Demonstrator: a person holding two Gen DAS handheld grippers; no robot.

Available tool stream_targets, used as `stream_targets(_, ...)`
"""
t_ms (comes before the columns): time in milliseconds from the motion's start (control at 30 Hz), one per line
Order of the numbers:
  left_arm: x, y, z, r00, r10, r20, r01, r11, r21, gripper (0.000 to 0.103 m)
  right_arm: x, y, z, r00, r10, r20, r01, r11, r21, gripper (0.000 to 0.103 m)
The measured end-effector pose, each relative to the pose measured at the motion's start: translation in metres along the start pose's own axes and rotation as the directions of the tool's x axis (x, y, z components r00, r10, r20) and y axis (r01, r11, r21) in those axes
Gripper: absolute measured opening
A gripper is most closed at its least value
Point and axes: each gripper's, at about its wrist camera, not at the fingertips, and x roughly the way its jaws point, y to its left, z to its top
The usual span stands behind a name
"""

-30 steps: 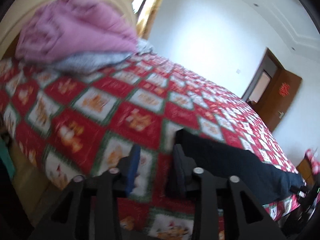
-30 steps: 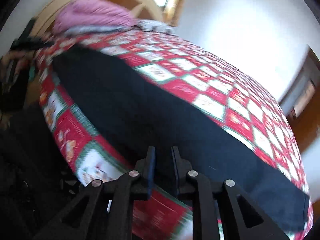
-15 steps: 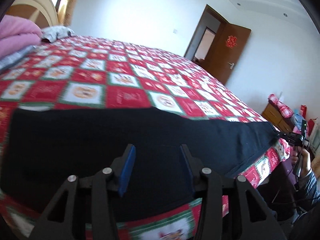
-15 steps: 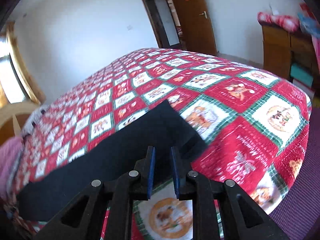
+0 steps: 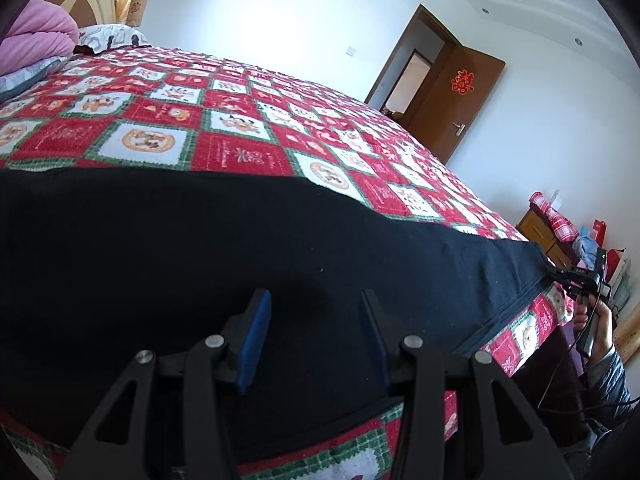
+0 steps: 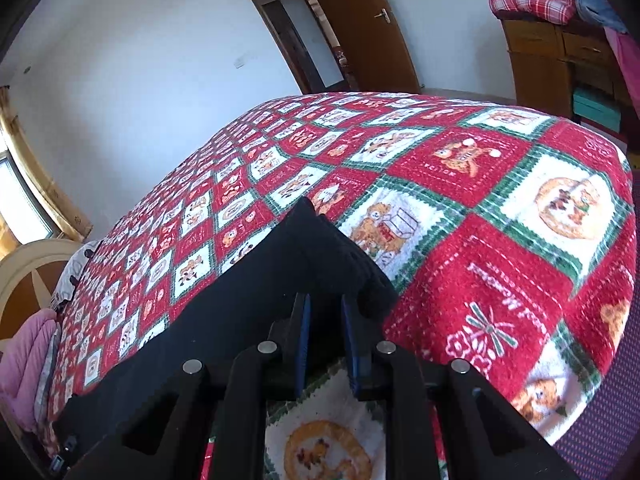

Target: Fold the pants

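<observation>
Black pants (image 5: 208,248) lie stretched flat along the near edge of a bed, on a red, white and green patchwork quilt (image 5: 240,152), the dark cloth running from the left side of the left wrist view to the far corner at right. In the right wrist view the pants (image 6: 256,292) taper to a narrow end near the bed's corner, the quilt (image 6: 500,240) spreading bare beyond it.

The left gripper (image 5: 316,320) hovers over the broad part of the pants with its jaws apart and nothing pinched between the blue pads (image 5: 256,336). The right gripper (image 6: 325,320) has its fingers drawn close together at the narrow end of the cloth; whether they actually pinch fabric cannot be told from that view. In the left wrist view the right gripper (image 5: 576,280) sits at the pants' far tip, held by a hand (image 5: 596,328) in a dark sleeve.

A pink blanket (image 5: 36,40) is heaped at the headboard (image 5: 76,0). A brown door (image 5: 460,96) stands open in the white wall, and a wooden cabinet (image 6: 560,56) carries a red plaid bundle (image 6: 532,4).
</observation>
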Motion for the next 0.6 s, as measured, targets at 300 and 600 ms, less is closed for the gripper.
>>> stream_targets(300,0.002,-0.002,-0.001,1.0,0.009,0.005,-0.009,1.0,0.005,0.048,0.008,0.002,0.001,0.999,-0.047,0.013,0.047,0.999,0.012,0.017)
stream_targets(600,0.002,-0.001,-0.002,1.0,0.003,0.006,-0.003,1.0,0.013,0.048,0.014,-0.018,0.007,0.991,0.128,0.036,-0.132,0.984,0.123,0.005)
